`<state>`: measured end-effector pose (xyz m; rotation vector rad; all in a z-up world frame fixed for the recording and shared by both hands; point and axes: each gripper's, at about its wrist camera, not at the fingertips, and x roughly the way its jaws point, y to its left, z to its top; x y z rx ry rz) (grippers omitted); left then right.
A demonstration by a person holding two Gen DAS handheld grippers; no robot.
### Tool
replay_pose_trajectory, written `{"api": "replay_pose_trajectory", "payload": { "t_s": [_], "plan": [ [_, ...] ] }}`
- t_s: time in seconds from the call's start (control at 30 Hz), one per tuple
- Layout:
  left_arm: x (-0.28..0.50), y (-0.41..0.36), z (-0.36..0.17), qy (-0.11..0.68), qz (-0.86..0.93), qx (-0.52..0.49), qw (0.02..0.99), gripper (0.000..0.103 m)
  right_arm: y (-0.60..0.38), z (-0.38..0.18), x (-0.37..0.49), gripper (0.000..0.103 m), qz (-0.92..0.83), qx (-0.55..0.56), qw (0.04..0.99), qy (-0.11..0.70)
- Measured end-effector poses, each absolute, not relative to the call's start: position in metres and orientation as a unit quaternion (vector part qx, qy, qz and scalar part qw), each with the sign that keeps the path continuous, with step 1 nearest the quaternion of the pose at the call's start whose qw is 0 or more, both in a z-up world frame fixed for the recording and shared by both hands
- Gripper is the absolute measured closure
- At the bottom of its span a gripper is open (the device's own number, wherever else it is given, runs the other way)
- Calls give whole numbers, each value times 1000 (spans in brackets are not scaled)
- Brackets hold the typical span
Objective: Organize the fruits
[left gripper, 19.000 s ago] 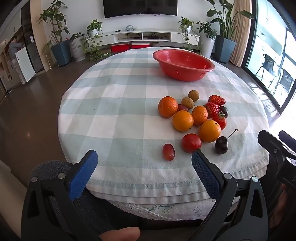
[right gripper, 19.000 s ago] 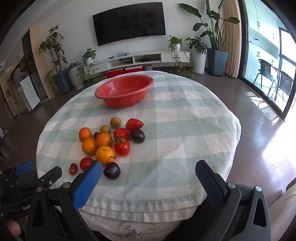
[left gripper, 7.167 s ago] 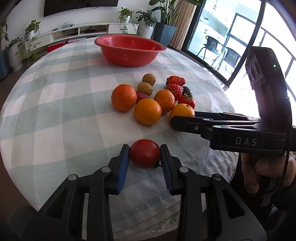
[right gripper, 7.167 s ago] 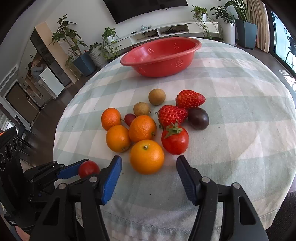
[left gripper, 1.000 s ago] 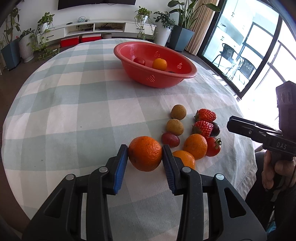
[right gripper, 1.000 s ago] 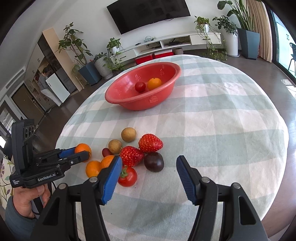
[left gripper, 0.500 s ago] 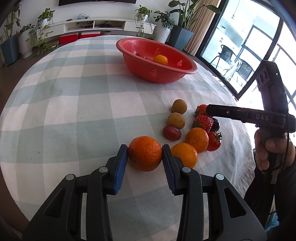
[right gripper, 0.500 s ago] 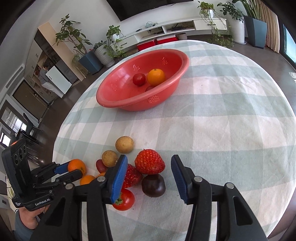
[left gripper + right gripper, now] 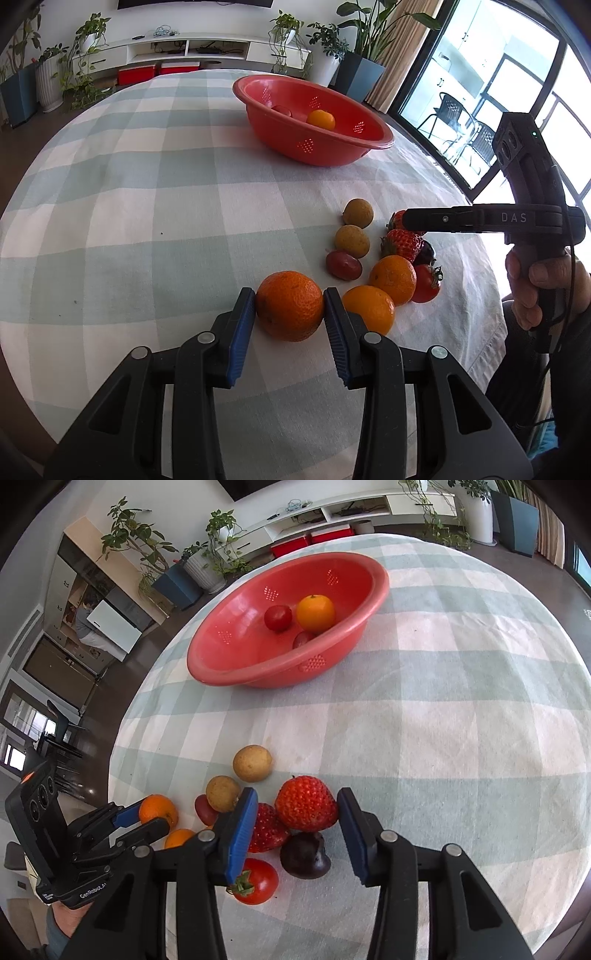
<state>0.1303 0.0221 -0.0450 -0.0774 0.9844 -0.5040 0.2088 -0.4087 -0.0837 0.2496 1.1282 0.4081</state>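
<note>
Red strawberry [image 9: 306, 803] sits btw closing right gripper [image 9: 297, 834] pads, not touching yet; squeeze softly. Left gripper [image 9: 290, 325] grips orange [image 9: 289, 310].

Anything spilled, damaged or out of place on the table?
Nothing stands out. The red colander bowl sits upright holding an orange and two small red fruits; the other fruit lies in one cluster on the checked tablecloth, intact, with no spill visible.
</note>
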Motion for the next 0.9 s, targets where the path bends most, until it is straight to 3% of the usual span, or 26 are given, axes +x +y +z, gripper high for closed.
{"api": "replay_pose_trajectory", "payload": {
  "t_s": [0.07, 0.47, 0.9],
  "plan": [
    [131, 22, -45, 468, -240, -38, 850, 67, -412, -87, 211, 66, 198, 127, 810, 538],
    [131, 22, -46, 468, -240, -39, 850, 67, -413, -85, 213, 67, 206, 123, 805, 543],
    [136, 27, -33, 456, -243, -45, 855, 67, -432, -49, 203, 67, 208, 149, 835, 487]
  ]
}}
